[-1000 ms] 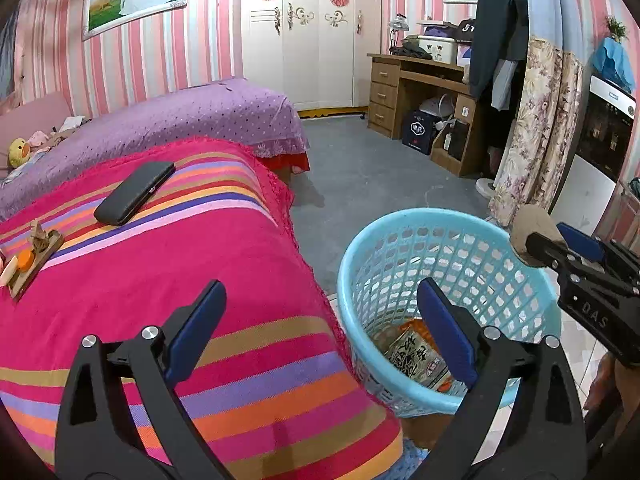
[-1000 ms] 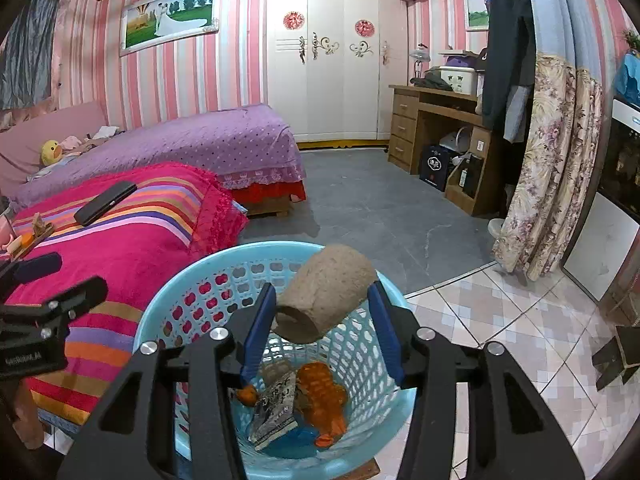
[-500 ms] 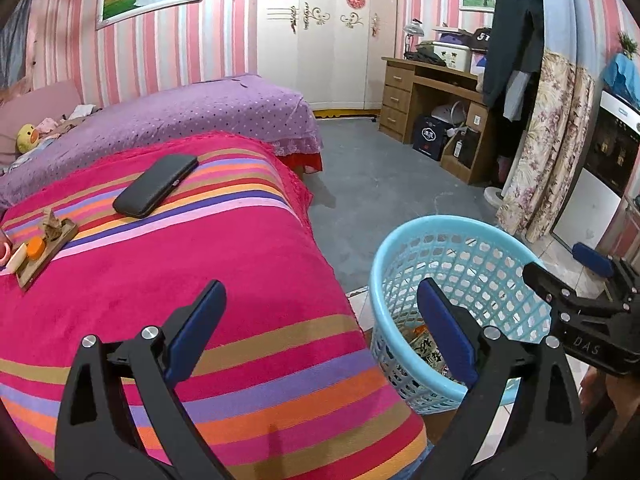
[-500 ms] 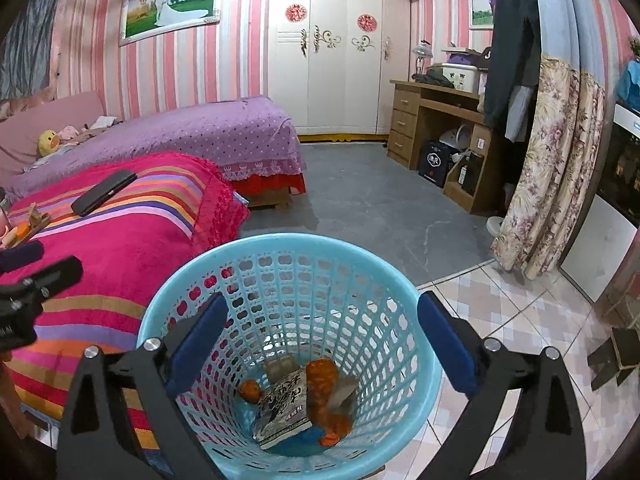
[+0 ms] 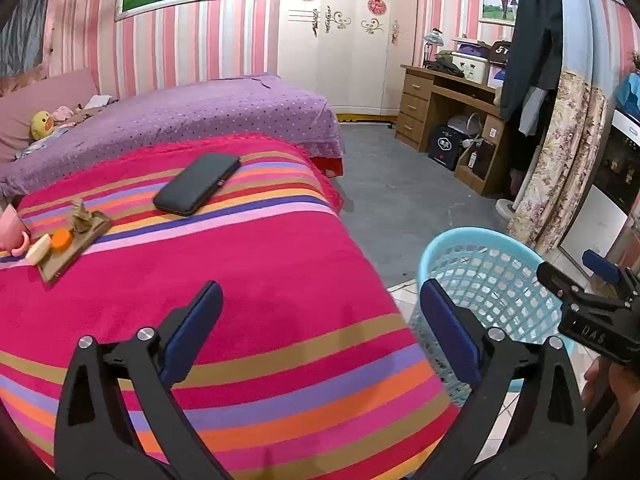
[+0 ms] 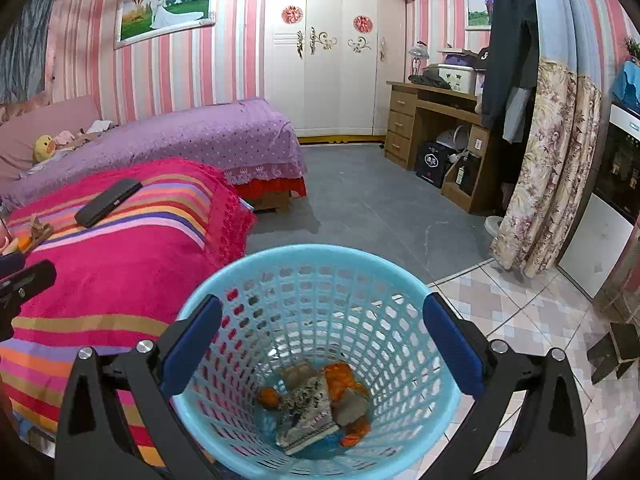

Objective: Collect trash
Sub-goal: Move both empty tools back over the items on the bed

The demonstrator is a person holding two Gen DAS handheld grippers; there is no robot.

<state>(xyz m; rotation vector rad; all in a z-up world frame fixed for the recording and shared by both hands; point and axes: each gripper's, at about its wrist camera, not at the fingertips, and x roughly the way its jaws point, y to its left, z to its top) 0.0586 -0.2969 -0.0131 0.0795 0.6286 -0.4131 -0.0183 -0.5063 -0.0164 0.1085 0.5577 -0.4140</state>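
Observation:
A light blue mesh basket (image 6: 320, 258) stands on the floor beside the bed. On its bottom lies trash (image 6: 316, 404): a printed wrapper, orange bits and a brownish lump. My right gripper (image 6: 322, 344) hangs over the basket's mouth, its jaws opening wide with nothing between them. My left gripper (image 5: 320, 328) is open and empty above the striped pink blanket (image 5: 260, 280). Far left on the blanket, a small wooden board (image 5: 72, 240) carries a crumpled brown scrap, an orange piece and a pale piece. The basket (image 5: 492, 248) and the right gripper (image 5: 568, 268) show at the right of the left wrist view.
A black phone-like case (image 5: 198, 184) lies on the blanket, and a pink cup (image 5: 10, 228) sits at its left edge. Behind is a purple bed (image 5: 200, 120) with a yellow duck toy. A wooden desk (image 6: 432, 120), floral curtain (image 6: 548, 168) and grey floor are to the right.
My right gripper opened and the brown roll it held dropped into the basket. The left gripper moved left over the bed, so the basket slid toward the right of its view.

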